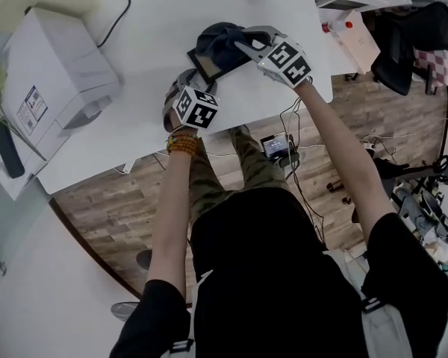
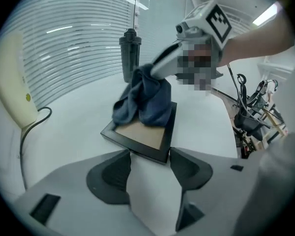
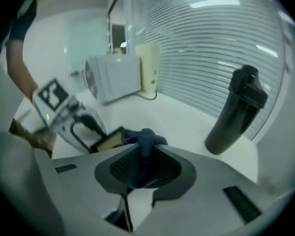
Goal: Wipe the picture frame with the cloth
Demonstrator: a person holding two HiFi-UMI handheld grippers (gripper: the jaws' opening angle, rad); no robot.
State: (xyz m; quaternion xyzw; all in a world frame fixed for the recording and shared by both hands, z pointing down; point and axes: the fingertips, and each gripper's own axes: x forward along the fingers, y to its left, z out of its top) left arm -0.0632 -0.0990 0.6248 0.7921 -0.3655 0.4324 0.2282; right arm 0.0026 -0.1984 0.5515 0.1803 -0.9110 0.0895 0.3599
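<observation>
A black picture frame (image 2: 146,149) with a brown panel lies flat on the white table (image 1: 149,21). Its near corner sits wedged between the wide-set jaws of my left gripper (image 2: 150,159), which touch its two edges. A dark blue cloth (image 2: 145,100) hangs bunched over the frame's far part. My right gripper (image 1: 243,45) is shut on the top of that cloth and holds it a little above the frame. In the right gripper view the cloth (image 3: 143,144) fills the gap between the pads, and the frame (image 3: 107,140) and my left gripper (image 3: 64,117) show beyond.
A tall black bottle (image 2: 130,53) stands at the table's far side behind the frame. A white boxy machine (image 1: 52,80) sits at the left end, with a cream device and its cable (image 2: 12,92) nearby. The table's near edge runs just below my left gripper (image 1: 185,80).
</observation>
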